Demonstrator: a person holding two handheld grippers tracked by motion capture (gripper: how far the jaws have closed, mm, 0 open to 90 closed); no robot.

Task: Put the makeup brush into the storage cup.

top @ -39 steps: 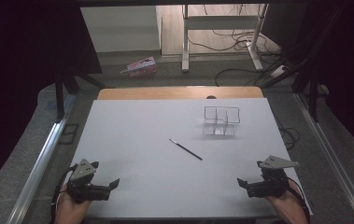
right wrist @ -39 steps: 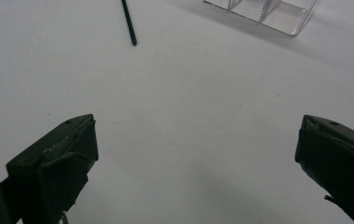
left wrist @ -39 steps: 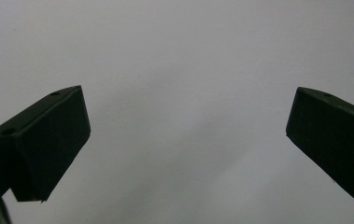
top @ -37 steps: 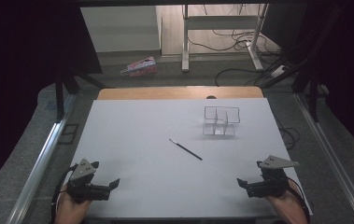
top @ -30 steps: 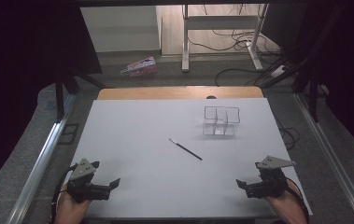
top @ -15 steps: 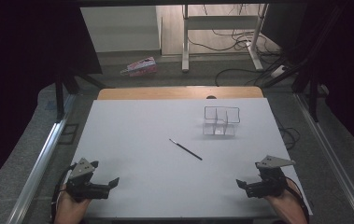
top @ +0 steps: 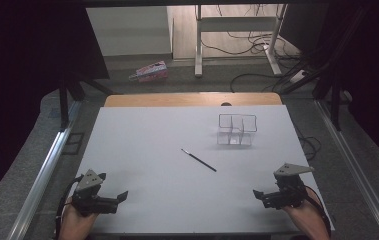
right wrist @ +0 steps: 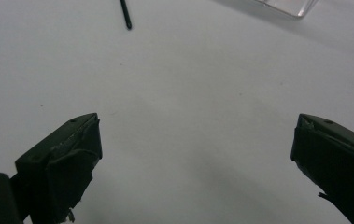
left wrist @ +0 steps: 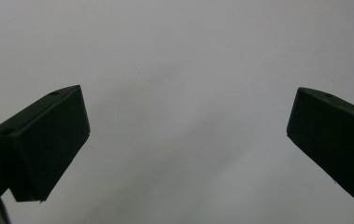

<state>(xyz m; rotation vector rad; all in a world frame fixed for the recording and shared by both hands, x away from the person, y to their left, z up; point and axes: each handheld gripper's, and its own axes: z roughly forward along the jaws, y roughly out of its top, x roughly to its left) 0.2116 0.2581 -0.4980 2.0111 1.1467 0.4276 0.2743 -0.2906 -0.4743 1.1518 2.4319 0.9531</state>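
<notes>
**Grippers wide apart at the near corners**

The white table (top: 142, 150) bears a clear divided box (top: 237, 129) toward its far right and a thin black stick (top: 198, 160) mid-table. Left gripper (top: 122, 196) and right gripper (top: 257, 194) gape, empty, both well short of the stick with bare tabletop between. No legible writing.

One pen (top: 198, 160), one clear organizer (top: 237, 129), two tongs (top: 123, 195).

In the right gripper view, the thin black stick (right wrist: 126, 17) is cut off by the top edge, and just a corner of the clear box (right wrist: 289, 6) is seen. In the high view, the stick's pale tip (top: 183, 150) is too small to be identified. Both hands are cropped at the near edge.
</notes>
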